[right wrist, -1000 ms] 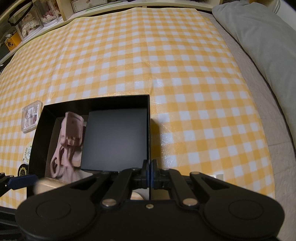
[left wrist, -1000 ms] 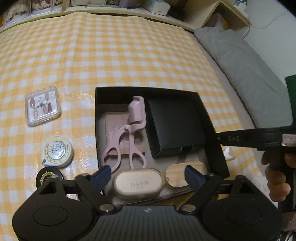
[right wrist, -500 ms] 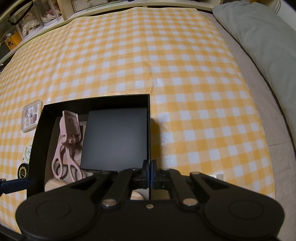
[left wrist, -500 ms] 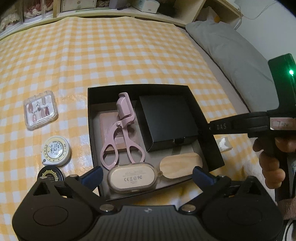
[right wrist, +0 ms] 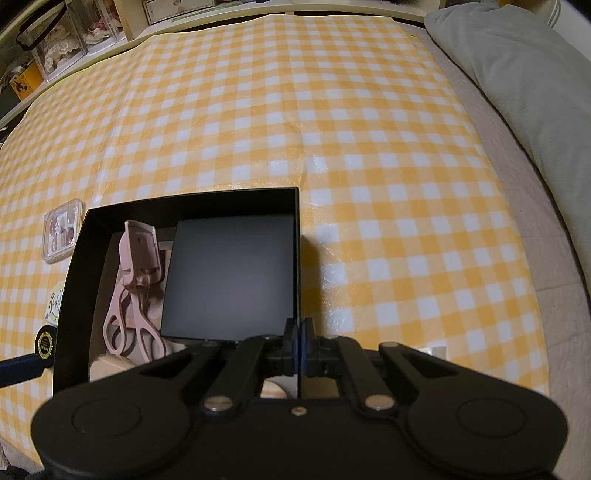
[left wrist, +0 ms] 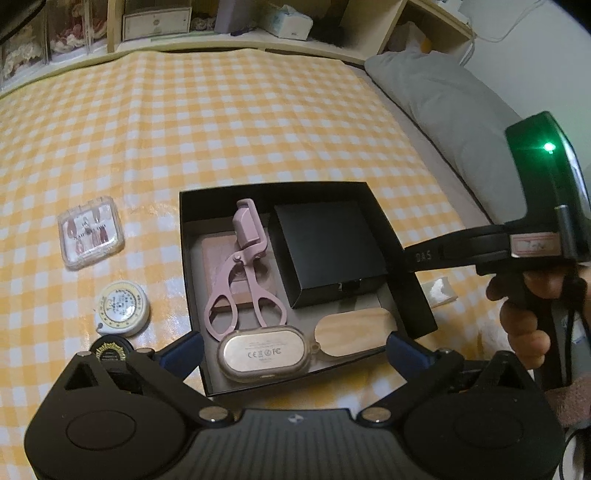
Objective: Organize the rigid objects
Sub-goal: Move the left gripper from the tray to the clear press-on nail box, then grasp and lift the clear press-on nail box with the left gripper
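Observation:
An open black box (left wrist: 190, 258) lies on the yellow checked cloth. Inside it are a pink eyelash curler (left wrist: 243, 273) on a pinkish flat pad (left wrist: 216, 258), a smaller black box (left wrist: 325, 251), a rose-gold oval case (left wrist: 264, 354) and a wooden oval piece (left wrist: 354, 326). My left gripper (left wrist: 293, 349) stands open over the box's near edge, its blue fingertips well apart on either side of the oval case and not touching it. My right gripper (right wrist: 298, 332) is shut on the black box's (right wrist: 70, 277) right wall, pinching the thin edge; a hand (left wrist: 524, 317) holds it.
Left of the box lie a clear case of press-on nails (left wrist: 90, 232), a round tape measure (left wrist: 122, 308) and a black disc with a gold seal (left wrist: 110, 350). A small white scrap (left wrist: 439, 290) sits right of the box. A grey pillow (left wrist: 443, 110) borders the cloth; shelves (left wrist: 155, 22) stand behind.
My left gripper opened wider and drew up and back from the oval case, which stays lying in the box. The right gripper kept its pinch on the box wall.

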The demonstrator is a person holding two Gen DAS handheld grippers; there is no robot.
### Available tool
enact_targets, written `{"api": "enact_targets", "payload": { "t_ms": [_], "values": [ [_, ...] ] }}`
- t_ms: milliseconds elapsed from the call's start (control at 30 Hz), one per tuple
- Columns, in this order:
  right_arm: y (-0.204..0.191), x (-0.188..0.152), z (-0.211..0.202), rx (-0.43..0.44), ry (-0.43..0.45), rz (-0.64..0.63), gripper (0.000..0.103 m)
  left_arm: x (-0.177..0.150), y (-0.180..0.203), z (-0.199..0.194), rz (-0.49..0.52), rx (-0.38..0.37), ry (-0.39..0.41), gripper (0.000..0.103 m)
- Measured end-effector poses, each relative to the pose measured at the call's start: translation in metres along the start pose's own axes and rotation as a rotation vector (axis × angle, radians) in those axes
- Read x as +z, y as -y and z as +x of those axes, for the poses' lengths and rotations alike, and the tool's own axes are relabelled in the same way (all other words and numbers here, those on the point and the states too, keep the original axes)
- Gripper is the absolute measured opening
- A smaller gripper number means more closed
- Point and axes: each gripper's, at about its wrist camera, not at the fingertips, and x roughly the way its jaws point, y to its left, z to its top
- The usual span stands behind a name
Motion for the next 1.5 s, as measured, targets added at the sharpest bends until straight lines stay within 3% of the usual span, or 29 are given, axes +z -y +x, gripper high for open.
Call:
{"api": "enact_targets", "payload": {
  "t_ms": [400,667,967,1200,1500],
  "values": [
    [-0.001,-0.001,-0.001,-0.001,-0.001,-0.001,0.002,0.014,-0.009,-0.040,-0.003,0.012,0.112,0.103],
    [0.000,0.000,0.000,-0.001,0.000,-0.001,0.002,0.038,-0.066,-0.047,-0.135,0.144,0.178,0.103],
    [0.000,0.000,-0.001,-0.002,-0.001,-0.002,0.002,0.052,-0.137,-0.018,-0.300,0.307,0.140,0.103],
    [-0.002,0.003,0.001,-0.001,0.007,-0.001,0.002,0.054,-0.162,0.024,-0.376,0.321,0.095,0.103],
    [-0.004,0.009,-0.003,-0.010,0.015,-0.017,0.002,0.051,-0.179,0.062,-0.410,0.346,0.123,0.103]
  ]
}}
